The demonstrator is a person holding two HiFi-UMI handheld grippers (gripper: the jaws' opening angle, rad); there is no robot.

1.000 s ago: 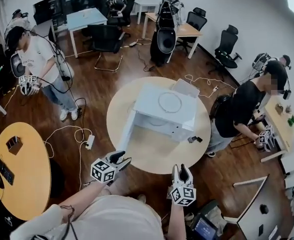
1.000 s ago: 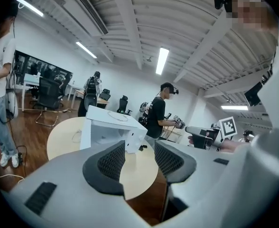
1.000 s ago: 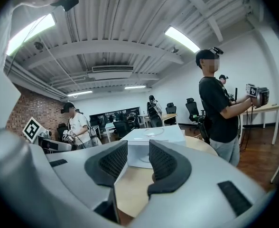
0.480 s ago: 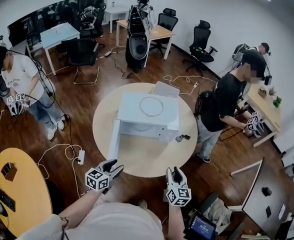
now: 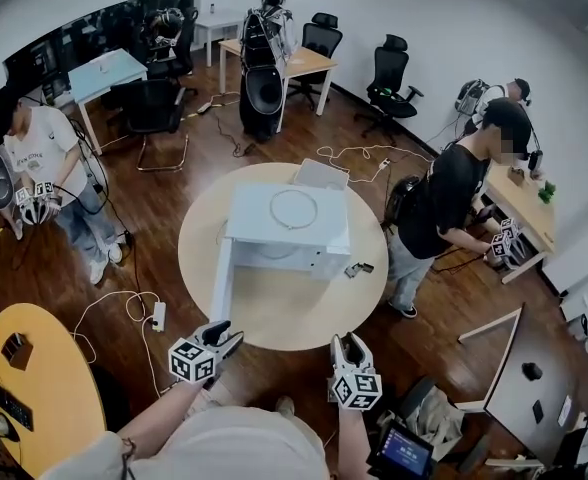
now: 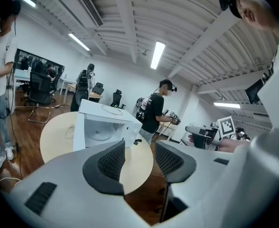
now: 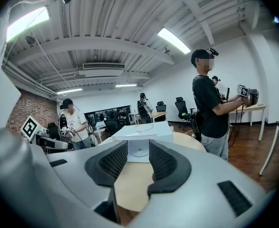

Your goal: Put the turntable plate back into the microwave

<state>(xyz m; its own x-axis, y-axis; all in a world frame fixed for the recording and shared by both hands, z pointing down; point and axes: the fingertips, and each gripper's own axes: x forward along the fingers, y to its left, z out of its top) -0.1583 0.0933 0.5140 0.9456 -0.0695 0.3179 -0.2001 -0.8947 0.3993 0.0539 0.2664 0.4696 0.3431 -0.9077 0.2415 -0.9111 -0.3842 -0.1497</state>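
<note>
Head view: white microwave (image 5: 284, 230) sits on a round bench (image 5: 274, 318), its door (image 5: 222, 278) swung open on the left side. A thin round outline on the microwave's top reads as the turntable plate (image 5: 294, 209), lying flat there, outside the oven. A small dark object (image 5: 358, 268) lies on the bench just right of the microwave. Left tongs (image 5: 219, 334) and right tongs (image 5: 354, 342) are held off the near edge of the bench, well apart from the microwave, and both point toward it. A person in a black shirt (image 5: 444, 208) stands beside the bench at the right. A person in a white shirt (image 5: 44, 158) stands well off at the left.

Left gripper view: left tongs (image 6: 139, 158) stand moderately apart, with nothing between the pads. Beyond them are the microwave (image 6: 108, 125), its cavity open, and the plate (image 6: 112, 111) as a ring on the top.

Right gripper view: right tongs (image 7: 138, 163) show a narrow gap and hold nothing. The microwave (image 7: 144, 137) is framed straight between them, far off. A pale round shape shows on the cavity floor; what it is I cannot tell.
</note>
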